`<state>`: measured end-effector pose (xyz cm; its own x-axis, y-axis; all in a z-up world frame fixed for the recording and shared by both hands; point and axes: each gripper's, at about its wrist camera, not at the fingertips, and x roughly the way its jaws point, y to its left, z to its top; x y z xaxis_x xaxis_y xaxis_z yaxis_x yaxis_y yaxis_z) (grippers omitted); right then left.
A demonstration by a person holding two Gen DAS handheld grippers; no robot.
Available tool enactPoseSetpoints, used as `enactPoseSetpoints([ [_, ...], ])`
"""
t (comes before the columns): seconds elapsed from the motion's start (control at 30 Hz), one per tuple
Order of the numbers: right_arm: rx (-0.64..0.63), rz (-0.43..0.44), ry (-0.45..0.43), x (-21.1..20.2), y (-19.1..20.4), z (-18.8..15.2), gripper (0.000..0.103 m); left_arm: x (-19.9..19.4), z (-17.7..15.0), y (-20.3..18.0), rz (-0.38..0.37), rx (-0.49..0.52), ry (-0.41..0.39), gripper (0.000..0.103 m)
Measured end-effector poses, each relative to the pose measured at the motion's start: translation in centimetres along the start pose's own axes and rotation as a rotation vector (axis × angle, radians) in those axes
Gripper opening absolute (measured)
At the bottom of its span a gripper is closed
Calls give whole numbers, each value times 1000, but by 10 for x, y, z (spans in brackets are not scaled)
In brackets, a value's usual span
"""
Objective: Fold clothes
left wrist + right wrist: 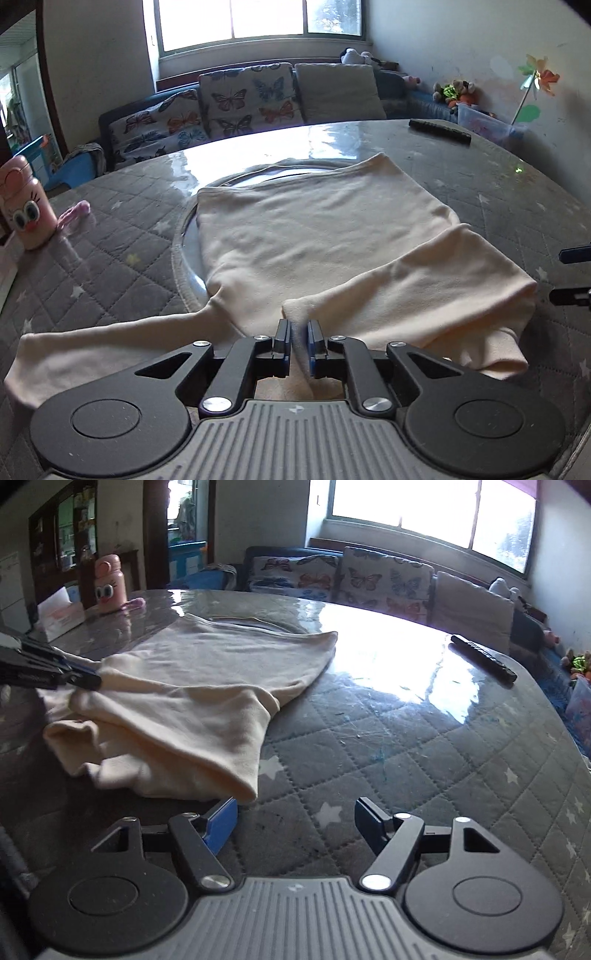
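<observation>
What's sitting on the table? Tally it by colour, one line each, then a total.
Cream: 1, the garment
Pink: 2, the bottle and a small item beside it
Black: 1, the remote
White: 1, the tissue box
Total: 5

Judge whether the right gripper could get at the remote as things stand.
Probably yes: the right gripper is open and empty, and only bare table lies between it and the remote, though it's well ahead.
</observation>
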<state>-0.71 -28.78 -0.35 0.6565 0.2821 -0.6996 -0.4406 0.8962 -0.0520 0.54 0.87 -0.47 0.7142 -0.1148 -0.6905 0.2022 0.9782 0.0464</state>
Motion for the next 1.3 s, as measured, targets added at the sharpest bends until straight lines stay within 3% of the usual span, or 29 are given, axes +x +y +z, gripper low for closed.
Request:
enactPoseSetpoints([
  [0.1, 13, 56, -37, -9, 2, 19, 59, -15, 5, 0, 30, -3, -53, 12],
  [0.33, 37, 175, -63, 36, 17, 60, 37, -12, 10, -11, -72, -4, -64, 11],
  [0.5, 48, 159, -30, 72, 21, 65, 36, 12, -3, -11, -78, -17, 2, 11],
  [0.63, 35, 132, -38, 76, 24, 64, 35, 1, -11, -2, -72, -27, -21, 12],
  [0.7, 7, 133, -48, 71, 30, 67, 35, -4, -15, 5, -55, -43, -22, 17],
  [0.93, -98, 242, -14, 76, 75, 72, 36, -25, -29, 53, 79, -181, -42, 35],
  [1.07, -154, 314, 4, 84, 106, 76, 36, -37, -38, 88, 204, -262, -48, 47],
  [1.17, -221, 352, 6, 88, 134, 77, 47, -45, -46, 112, 287, -325, -50, 53],
  [1.3, -268, 371, -12, 89, 152, 82, 46, -51, -56, 138, 369, -394, -50, 59],
])
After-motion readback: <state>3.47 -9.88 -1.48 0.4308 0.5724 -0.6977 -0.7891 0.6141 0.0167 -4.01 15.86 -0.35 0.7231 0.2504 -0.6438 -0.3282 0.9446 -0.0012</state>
